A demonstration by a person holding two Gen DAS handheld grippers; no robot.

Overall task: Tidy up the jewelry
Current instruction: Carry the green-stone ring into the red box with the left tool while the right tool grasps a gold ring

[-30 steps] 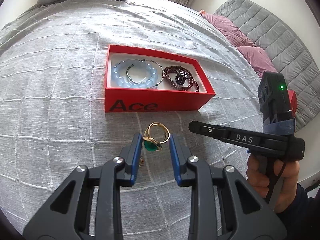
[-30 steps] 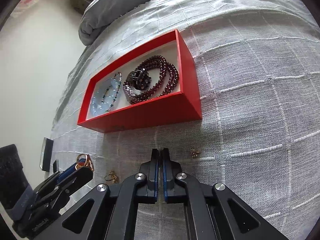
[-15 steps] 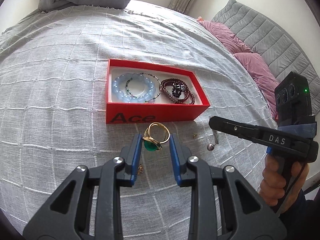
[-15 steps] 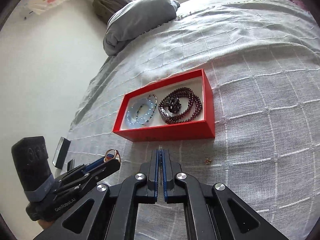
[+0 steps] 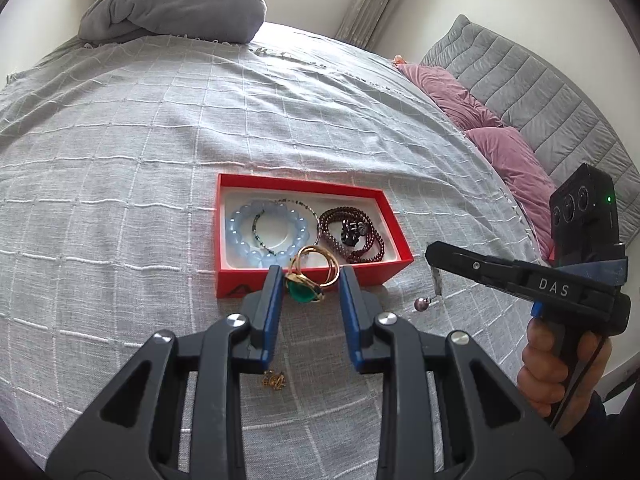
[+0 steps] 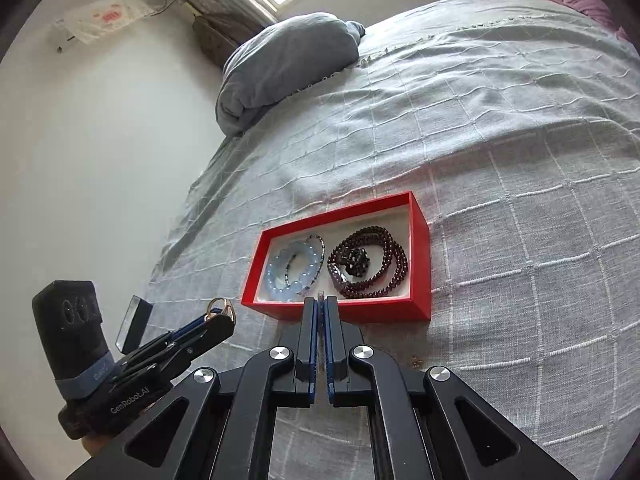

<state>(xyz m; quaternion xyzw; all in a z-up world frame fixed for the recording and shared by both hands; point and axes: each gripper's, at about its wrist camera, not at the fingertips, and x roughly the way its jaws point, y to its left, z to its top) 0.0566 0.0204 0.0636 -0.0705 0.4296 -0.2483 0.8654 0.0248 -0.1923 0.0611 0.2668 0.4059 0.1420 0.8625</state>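
Note:
A red jewelry box (image 5: 236, 280) lies on the grey bedspread, holding a pale blue bead bracelet (image 5: 240, 236) and a dark red bead strand (image 5: 368, 250). My left gripper (image 5: 308, 280) is shut on a gold ring with a green stone (image 5: 306, 290), held just in front of the box's near wall. My right gripper (image 6: 320, 304) is shut on an earring; in the left wrist view its pearl (image 5: 422, 305) hangs below the fingertips, right of the box. The box also shows in the right wrist view (image 6: 420, 256).
A small gold earring (image 5: 274, 380) lies on the bedspread under my left gripper, another (image 6: 416, 361) near my right. A grey pillow (image 5: 172, 4) sits at the far edge; pink cushions (image 5: 508, 160) lie at the right. A small black box (image 6: 134, 322) sits at left.
Both grippers have risen and pulled back from the bed, so the box looks smaller. The left still holds the ring; the right now lifts the pearl earring off the bedspread.

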